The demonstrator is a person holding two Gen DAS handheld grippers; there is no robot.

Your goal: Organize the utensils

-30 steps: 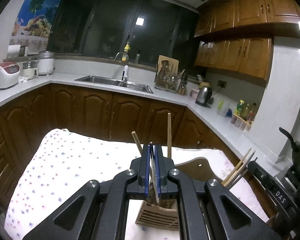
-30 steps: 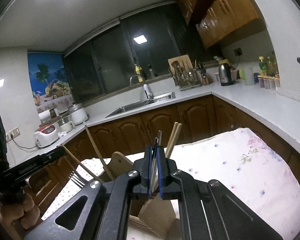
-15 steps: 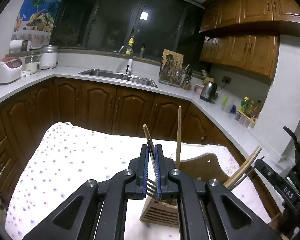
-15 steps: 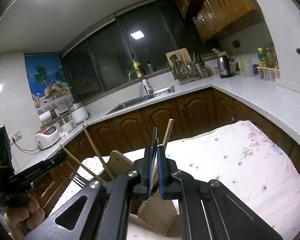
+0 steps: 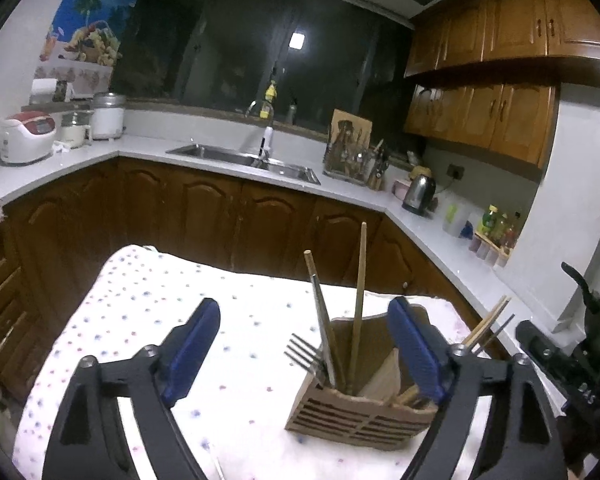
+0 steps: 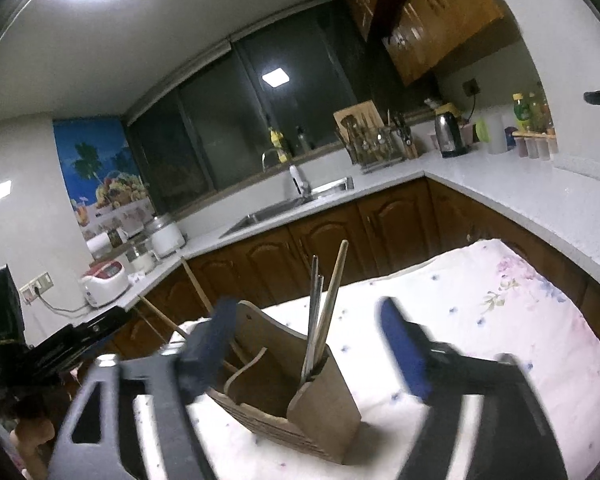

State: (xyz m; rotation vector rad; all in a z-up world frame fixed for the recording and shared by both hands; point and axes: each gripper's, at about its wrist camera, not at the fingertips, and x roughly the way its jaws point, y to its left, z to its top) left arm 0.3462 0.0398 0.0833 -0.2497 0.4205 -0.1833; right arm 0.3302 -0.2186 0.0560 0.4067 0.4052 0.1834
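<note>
Left claw (image 5: 306, 344): jaws have just been opening and now stand spread wide, blue pads well apart, nothing pinched. The fork (image 5: 306, 356) it was pinching a moment ago now stands in the wooden utensil holder (image 5: 360, 412), tines up, leaning on the near-left corner beside the wooden chopsticks (image 5: 358, 308). No pad touches it.

Holder sits on the surface (image 5: 140, 320), which is covered with a dotted cloth, toward its right side in the left view. More sticks (image 5: 486, 326) lean out of its far compartment.

Right claw (image 6: 308, 350): jaws have likewise just been opening; both pads spread, motion-blurred, and nothing is between them under pressure. The thin metal utensil (image 6: 313, 312) that it gripped a second ago stands in the near compartment of the holder (image 6: 324, 412) with a wooden stick (image 6: 334, 300) alongside.

Reading: both items released at about the same time, and both stay upright in the holder. This placing step looks complete. No loose utensils are clearly visible on the cloth; a thin streak at the bottom edge of the left view is too blurred to identify.
</note>
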